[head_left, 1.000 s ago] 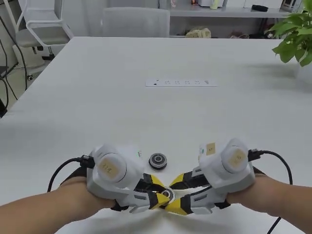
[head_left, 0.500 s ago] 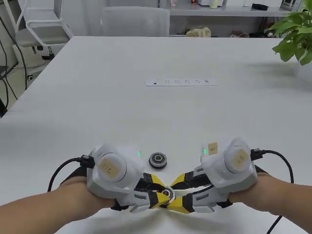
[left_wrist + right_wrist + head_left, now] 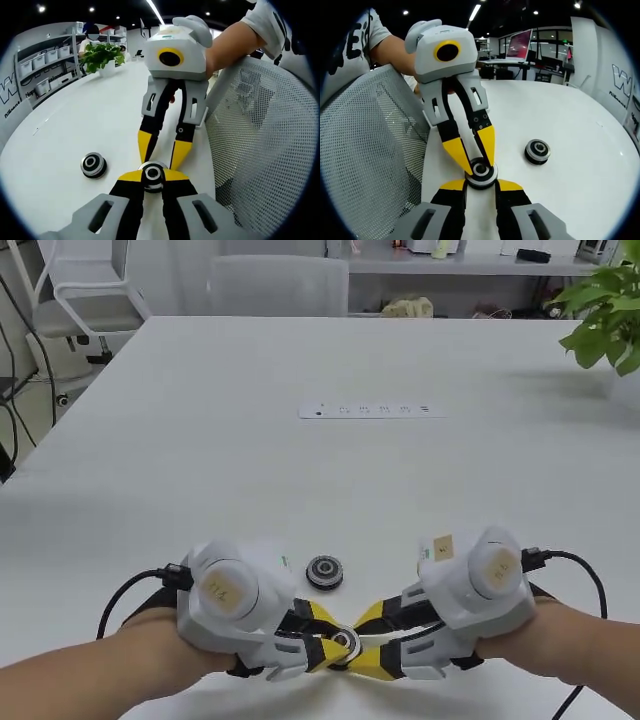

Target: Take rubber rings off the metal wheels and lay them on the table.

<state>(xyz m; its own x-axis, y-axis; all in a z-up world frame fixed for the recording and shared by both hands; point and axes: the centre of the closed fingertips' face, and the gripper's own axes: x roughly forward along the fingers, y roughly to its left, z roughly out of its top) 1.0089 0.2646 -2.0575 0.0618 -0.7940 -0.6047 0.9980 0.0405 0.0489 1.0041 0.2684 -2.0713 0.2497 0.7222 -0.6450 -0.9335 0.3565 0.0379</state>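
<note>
Metal wheel (image 3: 341, 642) pinched both sides | left gripper (image 3: 325, 638) and right gripper (image 3: 362, 641) nose-to-nose, fingers (image 3: 131, 176) narrow on it | low over worktop (image 3: 330, 480)

We carry two matching grippers, left gripper (image 3: 322, 642) and right gripper (image 3: 368, 642): rounded white housings, black linkages, yellow fingers (image 3: 145, 145). Tan stickers (image 3: 218, 587) on the housings, a black cable (image 3: 165, 573) off each. We wear a short pale sleeve (image 3: 372, 32) with dark lettering.

L gripper (image 3: 327, 640), R gripper (image 3: 359, 643) tip-to-tip — jaws clamped on wheel (image 3: 342, 642); hands low
</note>
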